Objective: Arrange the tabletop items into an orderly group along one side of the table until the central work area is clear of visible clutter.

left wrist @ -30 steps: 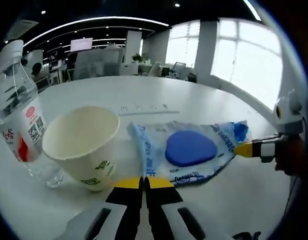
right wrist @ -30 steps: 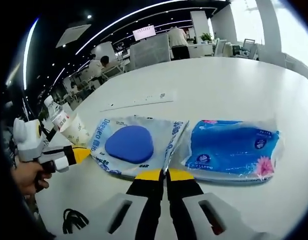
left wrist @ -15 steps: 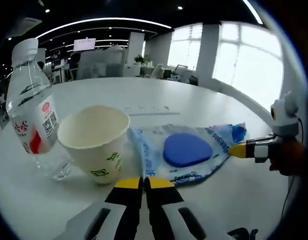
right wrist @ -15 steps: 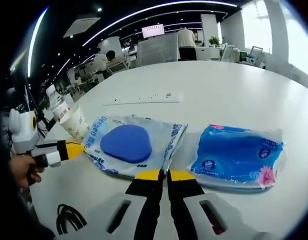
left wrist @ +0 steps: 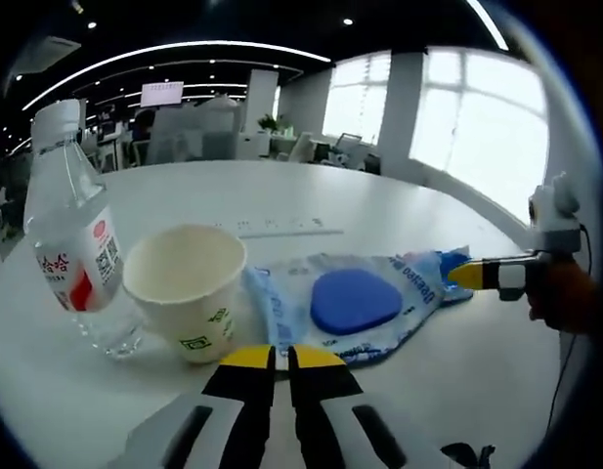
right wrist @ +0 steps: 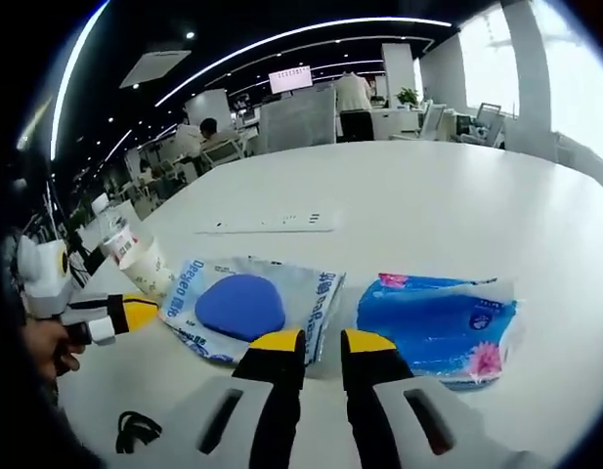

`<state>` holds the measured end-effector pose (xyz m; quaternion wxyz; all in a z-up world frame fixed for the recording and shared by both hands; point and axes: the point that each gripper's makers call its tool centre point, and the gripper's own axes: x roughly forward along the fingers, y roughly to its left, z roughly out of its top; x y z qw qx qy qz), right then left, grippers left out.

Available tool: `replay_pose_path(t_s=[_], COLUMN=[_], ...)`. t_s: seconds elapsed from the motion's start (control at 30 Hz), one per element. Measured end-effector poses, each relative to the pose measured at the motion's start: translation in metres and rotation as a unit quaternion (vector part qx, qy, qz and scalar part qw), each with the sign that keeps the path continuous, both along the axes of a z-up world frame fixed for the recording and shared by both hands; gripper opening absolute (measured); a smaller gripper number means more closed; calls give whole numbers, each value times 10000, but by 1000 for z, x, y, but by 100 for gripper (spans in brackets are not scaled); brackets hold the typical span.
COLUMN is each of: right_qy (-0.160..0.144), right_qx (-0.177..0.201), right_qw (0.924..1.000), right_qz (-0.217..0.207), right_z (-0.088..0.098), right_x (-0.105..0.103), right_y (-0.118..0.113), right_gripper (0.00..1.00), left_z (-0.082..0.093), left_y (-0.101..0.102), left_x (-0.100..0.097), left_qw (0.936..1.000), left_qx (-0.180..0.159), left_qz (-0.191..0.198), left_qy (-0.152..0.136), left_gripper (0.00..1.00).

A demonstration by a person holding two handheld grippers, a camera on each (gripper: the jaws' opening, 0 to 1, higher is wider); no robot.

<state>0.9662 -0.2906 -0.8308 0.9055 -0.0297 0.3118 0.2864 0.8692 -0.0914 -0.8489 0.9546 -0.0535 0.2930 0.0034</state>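
The right gripper [right wrist: 323, 342] hovers above the white table [right wrist: 457, 205], its jaws parted by a narrow gap and holding nothing. Just beyond its tips lie two flat packets side by side: the wipes packet with the blue oval lid [right wrist: 244, 303] to the left and the blue tissue pack [right wrist: 433, 320] to the right, close but apart.

The left gripper [left wrist: 274, 358] has its yellow tips almost together, a slim gap between, nothing held. Just beyond it stands the paper cup [left wrist: 187, 290], upright and empty, its right side touching or overlapping the wipes packet's edge. The water bottle [left wrist: 74, 244] stands just left of the cup.

The items already sit grouped.

Risk, as judged: dragging the wipes packet could tip the light cup; the soft film may slip from narrow jaws.
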Motion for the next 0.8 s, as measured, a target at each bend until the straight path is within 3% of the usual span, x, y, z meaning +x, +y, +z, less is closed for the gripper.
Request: replay_pose_path(t_s=[0.2, 0.47, 0.7, 0.8], right_qy=[61, 314, 471, 432], right_qx=[-183, -245, -502, -563], right_qw=[9991, 9980, 9968, 9970], right_qz=[-371, -492, -413, -324], right_z=[-5, -15, -26, -28], right_x=[11, 21, 16, 16], right_y=[-12, -5, -1, -2], right_gripper=[16, 19, 4, 3], left_z=[17, 28, 29, 30], left_y=[-8, -13, -7, -4], left_x=[-4, -12, -20, -24], left_qw=[9996, 9980, 9979, 9982], left_qx=[76, 247, 302, 302], left_qz=[-206, -522, -523, -464], left_qy=[-165, -240, -253, -248], left_gripper=[10, 13, 11, 9])
